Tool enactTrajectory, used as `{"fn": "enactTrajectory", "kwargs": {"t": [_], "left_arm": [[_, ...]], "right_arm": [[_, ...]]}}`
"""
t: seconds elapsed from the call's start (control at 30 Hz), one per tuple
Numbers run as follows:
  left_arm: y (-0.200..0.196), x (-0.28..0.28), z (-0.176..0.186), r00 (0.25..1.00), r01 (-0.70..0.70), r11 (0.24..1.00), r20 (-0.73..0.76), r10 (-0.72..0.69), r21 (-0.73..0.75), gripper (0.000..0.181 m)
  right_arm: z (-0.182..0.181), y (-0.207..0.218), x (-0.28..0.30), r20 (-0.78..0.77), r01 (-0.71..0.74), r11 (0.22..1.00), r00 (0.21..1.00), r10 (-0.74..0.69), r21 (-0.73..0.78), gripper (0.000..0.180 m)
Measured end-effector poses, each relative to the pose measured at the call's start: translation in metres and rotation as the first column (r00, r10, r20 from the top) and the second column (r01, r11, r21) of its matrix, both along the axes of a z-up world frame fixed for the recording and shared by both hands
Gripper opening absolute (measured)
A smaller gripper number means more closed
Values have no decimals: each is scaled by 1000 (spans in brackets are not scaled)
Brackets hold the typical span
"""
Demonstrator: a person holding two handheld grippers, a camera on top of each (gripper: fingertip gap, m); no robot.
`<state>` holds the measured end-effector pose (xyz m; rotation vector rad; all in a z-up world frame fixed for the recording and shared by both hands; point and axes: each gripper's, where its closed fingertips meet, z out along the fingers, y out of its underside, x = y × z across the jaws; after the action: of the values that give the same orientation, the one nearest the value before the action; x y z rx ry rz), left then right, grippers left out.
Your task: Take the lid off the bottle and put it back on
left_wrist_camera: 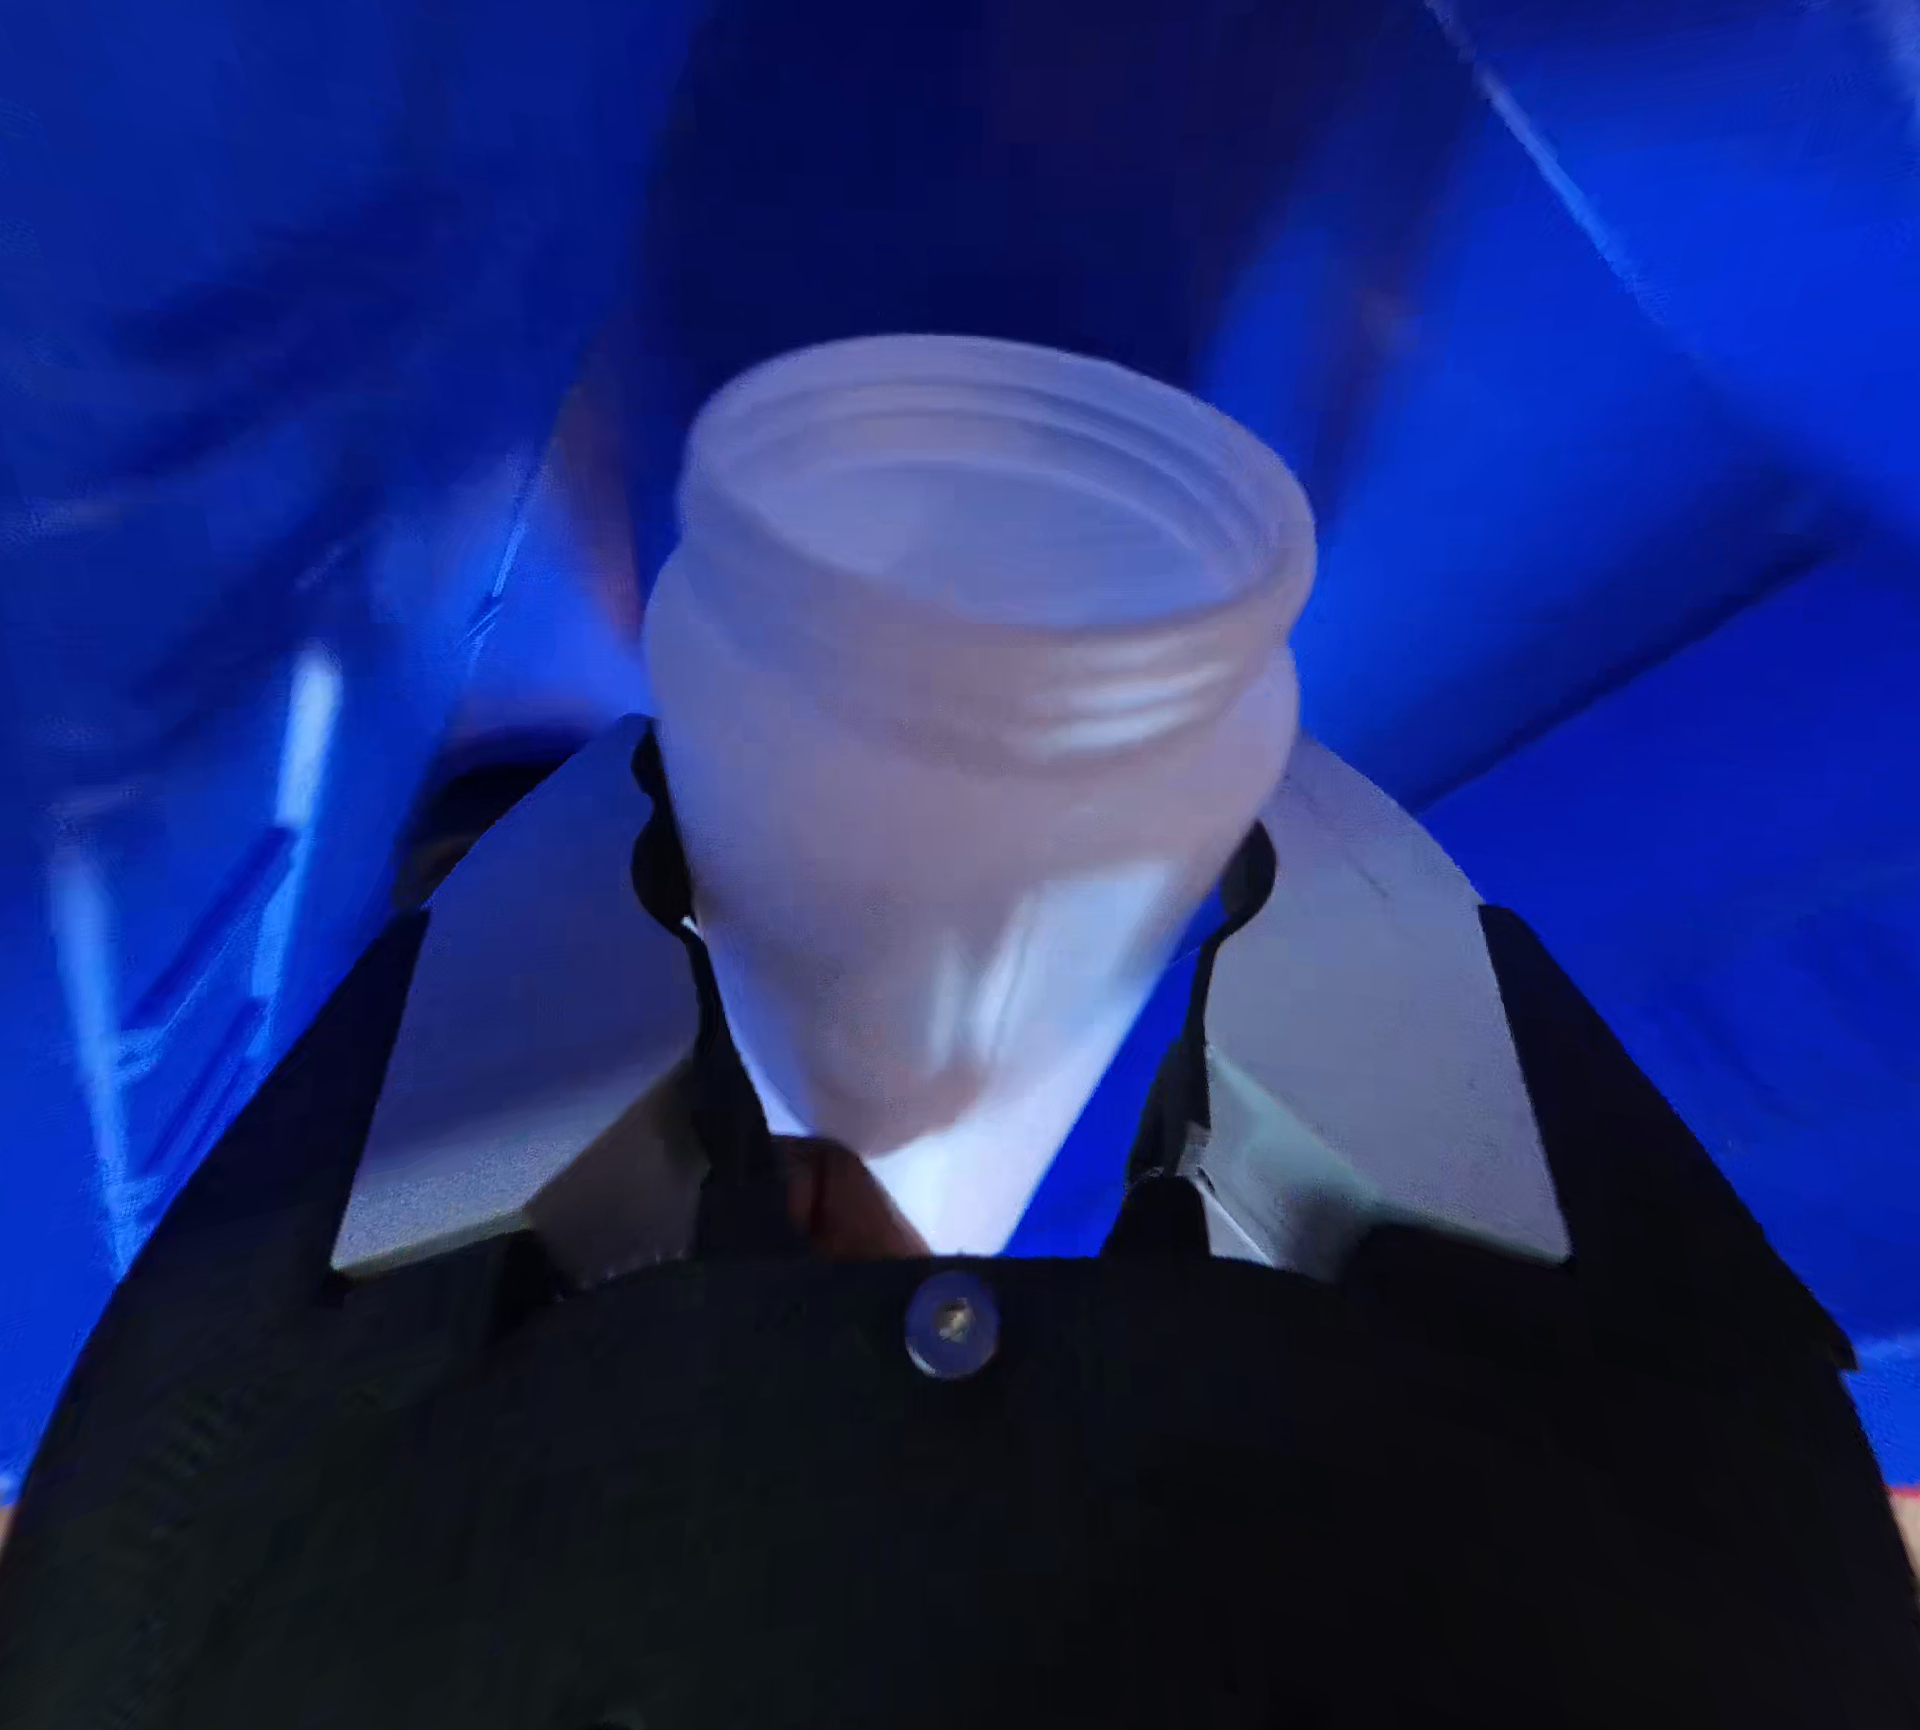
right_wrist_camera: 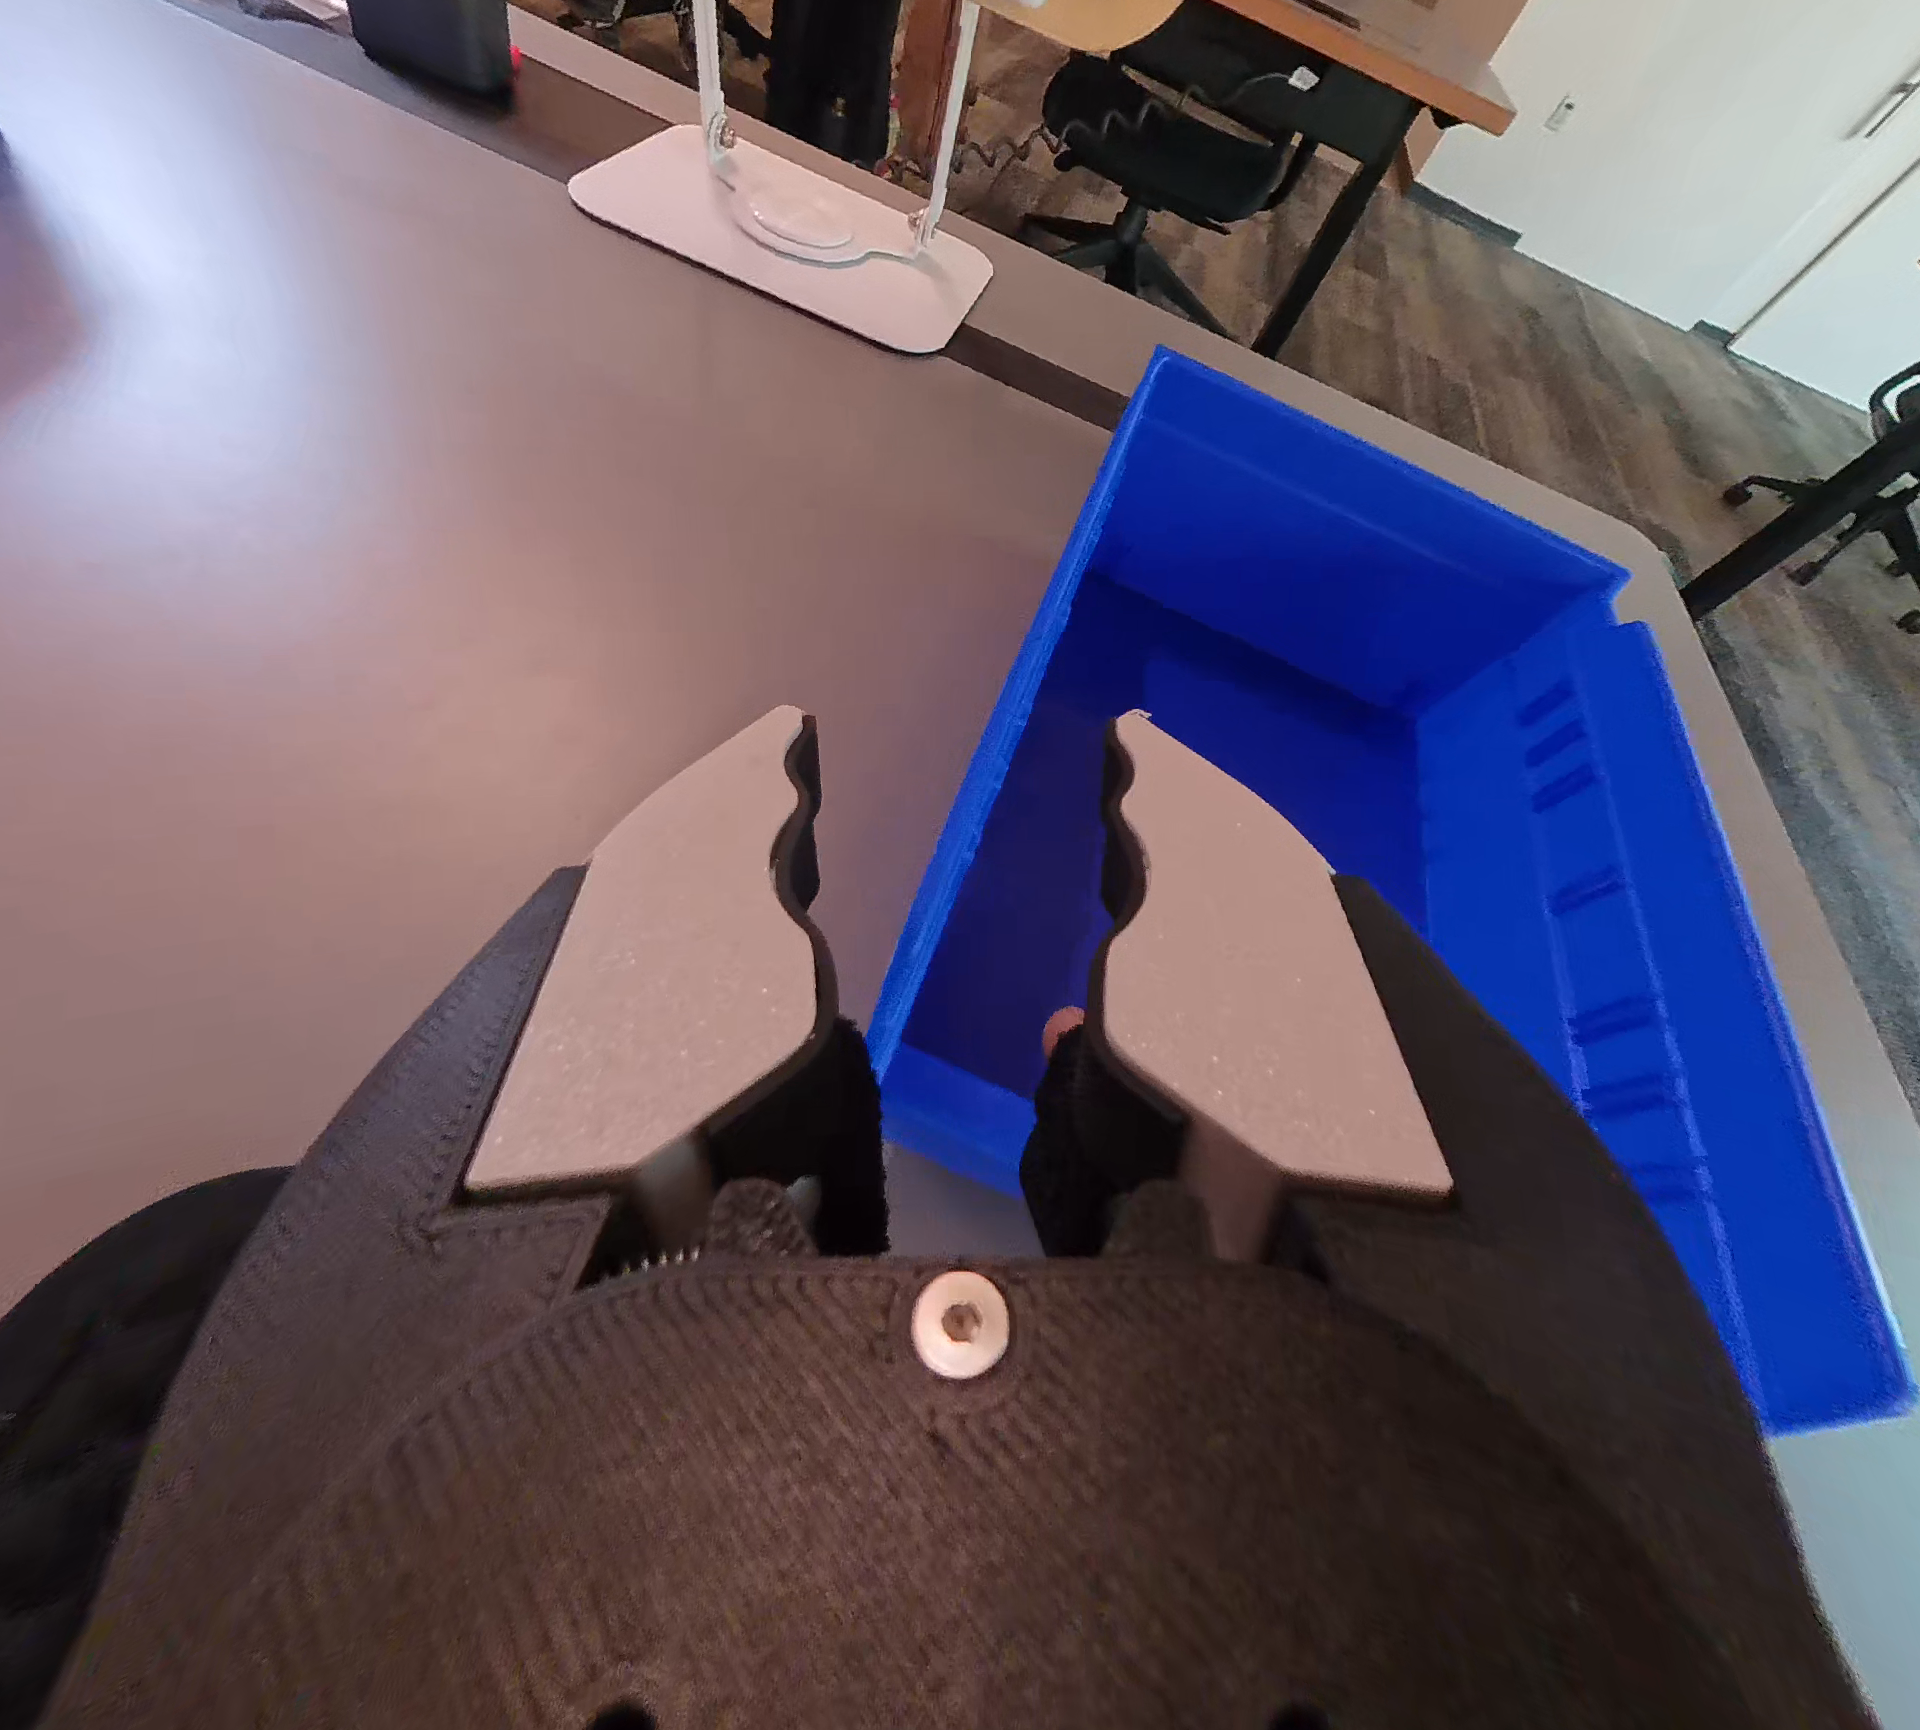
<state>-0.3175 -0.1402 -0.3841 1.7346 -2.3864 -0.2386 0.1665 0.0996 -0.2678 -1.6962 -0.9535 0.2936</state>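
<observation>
Left gripper (left_wrist_camera: 956, 849) pinches the lidless bottle (left_wrist_camera: 977, 693); right gripper (right_wrist_camera: 961, 745) hangs spread and holding nothing.

From where I stand, the frosted, translucent bottle sits between the left tool's grey fingers (left_wrist_camera: 540, 984), its threaded mouth uncovered and pointing away from the camera, with blurred blue plastic filling the whole background of that view. I see no lid in either view. The right tool hovers over the near left corner of the blue bin (right_wrist_camera: 1621, 807), one finger above the dark table (right_wrist_camera: 364, 537), the other above the bin's inside. Farther along the table stand a white stand base (right_wrist_camera: 790, 236) and a dark case (right_wrist_camera: 421, 7).
</observation>
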Motion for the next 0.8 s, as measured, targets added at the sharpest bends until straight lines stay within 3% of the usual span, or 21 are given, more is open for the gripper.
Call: {"fn": "enactTrajectory", "kwargs": {"t": [0.07, 0.17, 0.23, 0.3, 0.4, 0.5, 0.6, 0.7, 0.8], "left_arm": [[1, -3, -6, 999, 45, 998, -25, -45, 32, 103], [2, 2, 7, 996, -71, 988, 54, 64, 134, 102], [12, 0, 33, 981, -182, 946, 116, 155, 270, 101], [25, 0, 73, 934, -341, 841, 250, 254, 419, 102], [40, 7, 145, 811, -564, 593, 520, 267, 575, 102], [45, 31, 209, 635, -748, 350, 762, 128, 564, 101], [43, 74, 250, 408, -881, 232, 911, -65, 412, 101], [45, 125, 273, 99, -957, 243, 968, -230, 156, 100], [59, 171, 269, -179, -940, 328, 954, -239, -94, 100]], "right_arm": [[-4, 0, -1, 18, 0, 1000, 1000, 1, -9, 53], [-5, 2, 1, 28, 9, 1000, 1000, -9, 3, 52], [-4, 2, 0, 0, -3, 1000, 1000, 3, -3, 52], [-5, 0, -3, -28, -29, 999, 999, 28, -17, 51], [-8, -2, -4, -56, -51, 998, 997, 49, -30, 51], [-6, -5, -4, -104, -75, 997, 992, 71, -34, 51], [1, -7, 0, -157, -94, 995, 984, 88, -34, 50], [8, -9, 6, -184, -99, 995, 979, 94, -19, 49], [11, -13, 8, -200, -124, 992, 973, 118, -19, 48]]}}
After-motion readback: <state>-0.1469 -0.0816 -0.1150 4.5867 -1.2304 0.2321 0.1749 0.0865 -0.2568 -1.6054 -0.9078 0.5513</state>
